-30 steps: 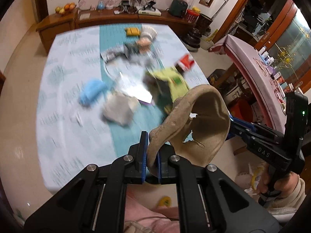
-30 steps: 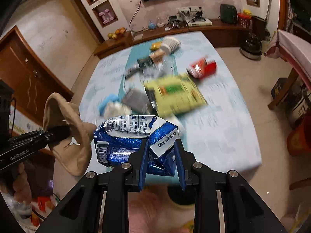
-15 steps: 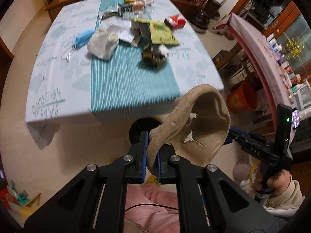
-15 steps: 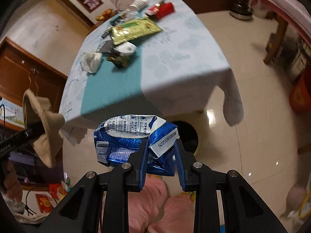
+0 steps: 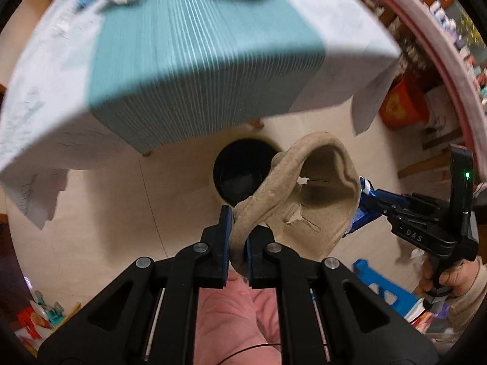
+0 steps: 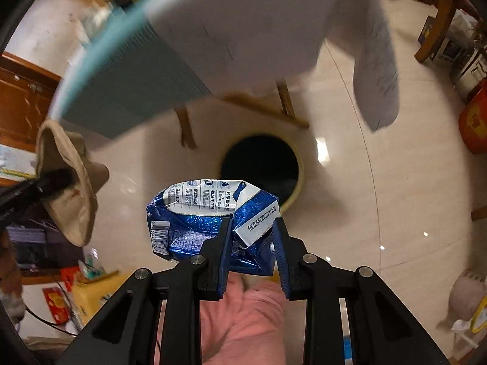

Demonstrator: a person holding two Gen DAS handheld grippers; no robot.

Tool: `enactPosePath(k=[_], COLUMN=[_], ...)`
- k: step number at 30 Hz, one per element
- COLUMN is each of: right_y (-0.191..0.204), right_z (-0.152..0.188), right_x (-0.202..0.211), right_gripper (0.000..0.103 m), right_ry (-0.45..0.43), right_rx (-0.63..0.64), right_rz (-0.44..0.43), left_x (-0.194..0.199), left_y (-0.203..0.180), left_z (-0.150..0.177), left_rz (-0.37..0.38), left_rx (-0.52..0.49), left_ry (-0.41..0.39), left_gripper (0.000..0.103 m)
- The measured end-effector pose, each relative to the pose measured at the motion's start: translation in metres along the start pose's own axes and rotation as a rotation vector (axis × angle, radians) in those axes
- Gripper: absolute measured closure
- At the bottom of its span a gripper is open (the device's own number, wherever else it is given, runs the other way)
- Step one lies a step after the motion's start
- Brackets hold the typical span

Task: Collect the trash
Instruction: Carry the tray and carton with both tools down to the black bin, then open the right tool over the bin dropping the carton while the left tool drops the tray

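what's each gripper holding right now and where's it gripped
Left gripper pinches the rim of a torn beige pulp tray piece. Right gripper clamps a crushed blue carton at its right end.

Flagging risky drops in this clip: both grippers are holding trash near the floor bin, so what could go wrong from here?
The left gripper pinches only an edge of the torn beige pulp piece, which hangs beside the black bin, so it may land on the floor. The crushed blue carton in the right gripper sits short of the bin and could hit its rim.
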State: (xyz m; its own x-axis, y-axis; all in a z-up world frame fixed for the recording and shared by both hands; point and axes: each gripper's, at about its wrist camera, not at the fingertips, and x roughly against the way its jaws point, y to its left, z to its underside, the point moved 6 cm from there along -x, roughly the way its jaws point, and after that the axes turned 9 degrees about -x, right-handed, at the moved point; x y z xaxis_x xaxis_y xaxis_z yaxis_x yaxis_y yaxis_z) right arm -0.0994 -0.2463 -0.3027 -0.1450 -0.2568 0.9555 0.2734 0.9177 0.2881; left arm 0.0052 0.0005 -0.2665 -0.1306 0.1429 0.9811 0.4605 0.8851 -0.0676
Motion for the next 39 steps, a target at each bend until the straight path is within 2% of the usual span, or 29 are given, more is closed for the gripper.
enactPosePath(k=[9,16,18,19,20,21,23,24,25,30,39], right_y=[-0.022,-0.011,-0.01,-0.01,-0.011,-0.012,-0.012,-0.011,-0.012,-0.013,-0.01], right_z=[0.0,-0.021,-0.027,-0.03,-0.034,-0.037,-0.044,-0.045,-0.046,-0.046,-0.04], right_x=[-0.144,-0.226,-0.239,-0.245,-0.248,-0.251,-0.254,-0.251,-0.251,-0.23,-0.163], right_gripper=[0.077,0.077,0.071,0.06,0.054,0.052,0.05,0.05,0.05,0.05,0.05], right_ry=[0.081,0.067,0.066,0.061,0.051,0.039,0.031,0.028,0.023,-0.021,-0.08], right_rx=[0.01,0.078,0.071,0.067,0.062,0.056,0.039,0.028,0.021,0.005,-0.057], right_rz=[0.056,0.084,0.071,0.07,0.072,0.068,0.064,0.063,0.062,0.062,0.052], left_x=[-0.145,-0.214,-0.227,-0.233,-0.237,-0.241,-0.242,-0.242,-0.24,-0.222,-0.171], left_y=[-0.003,-0.01,-0.009,-0.01,-0.008,-0.006,-0.005,-0.005,-0.004,-0.01,-0.033], left_z=[0.005,-0.002,-0.005,-0.005,-0.006,-0.007,-0.007,-0.008,-0.008,-0.014,-0.015], left_rz=[-0.054,-0.124,-0.143,-0.146,-0.151,-0.154,-0.152,-0.153,-0.156,-0.15,-0.102], left_rx=[-0.125,-0.217,-0.226,-0.225,-0.22,-0.213,-0.201,-0.194,-0.191,-0.185,-0.168], left_ry=[0.067,0.056,0.046,0.042,0.037,0.03,0.023,0.015,0.004,-0.037,-0.076], left_gripper=[0.098,0.097,0.097,0.097,0.096,0.093,0.077,0.057,0.045,0.044,0.044])
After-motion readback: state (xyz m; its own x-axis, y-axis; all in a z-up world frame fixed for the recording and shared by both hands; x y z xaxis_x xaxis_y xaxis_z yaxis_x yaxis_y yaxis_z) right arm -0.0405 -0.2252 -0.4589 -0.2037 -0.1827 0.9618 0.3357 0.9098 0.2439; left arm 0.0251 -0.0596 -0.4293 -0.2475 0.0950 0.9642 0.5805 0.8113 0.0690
